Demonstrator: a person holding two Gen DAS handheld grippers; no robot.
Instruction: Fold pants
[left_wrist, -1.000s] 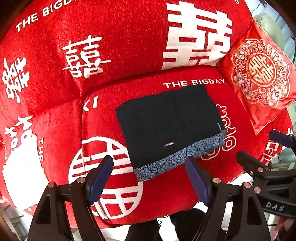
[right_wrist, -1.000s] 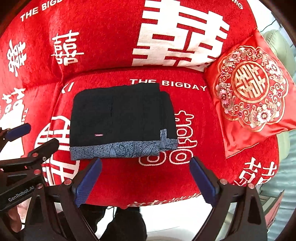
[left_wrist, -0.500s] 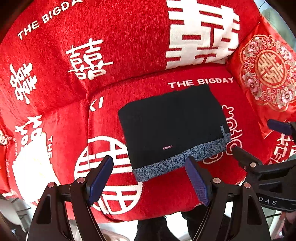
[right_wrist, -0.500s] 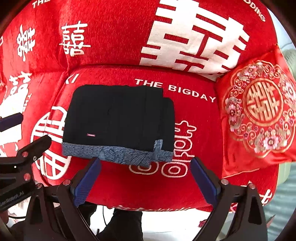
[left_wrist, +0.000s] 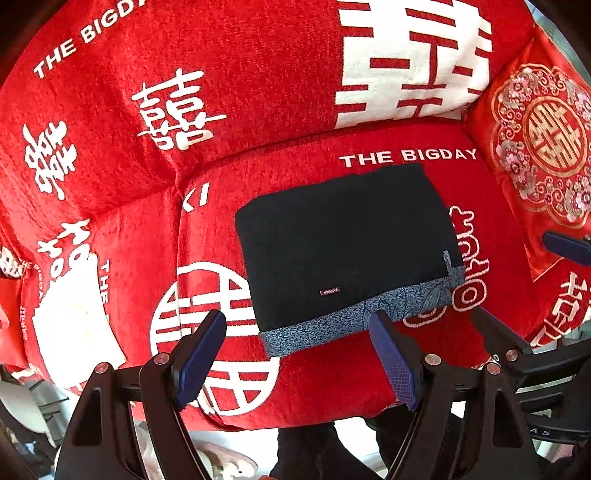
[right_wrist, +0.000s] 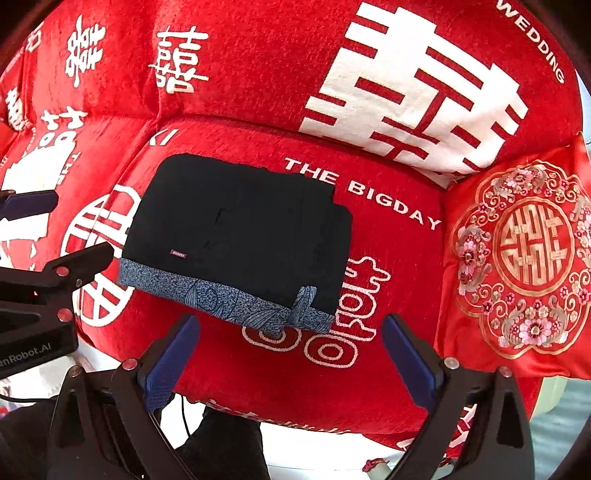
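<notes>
**Q.** What lies nearest the cameras?

**A.** The left tongs (left_wrist: 297, 356) and the right tongs (right_wrist: 290, 360), each with its blue pads spread wide and nothing between them. Both hang off the front edge of the sofa seat (right_wrist: 258, 365), touching no cloth.

**Q.** And beyond them?

**A.** The pants (right_wrist: 236, 236), a dark flat rectangle lying on the seat toward its left half. The patterned blue-grey waistband (right_wrist: 225, 295) runs along the side nearest the seat's front edge; a small label (right_wrist: 178, 254) sits just above it. Judged from this lie, the fold looks finished or nearly so.

**Q.** Farther back?

**A.** An embroidered cushion (right_wrist: 517, 258) at the seat's right edge, well apart from the pants, then the red backrest (right_wrist: 258, 66) with its white characters.

**Q.** What could go wrong from here?

**A.** Three things, chiefly.
- The right end of the stack is stepped (a lower layer shows past the upper one), so a pinch there may take only the top layer and peel the fold open.
- The seat cover appears plush; tongs pushed under the waistband could catch the cover and drag the whole stack toward the front edge.
- The two tongs hang near each other, so reaching for the same corner risks a collision.

**Q.** Is the layer count certain?

**A.** No; the dark cloth hides it.
</notes>
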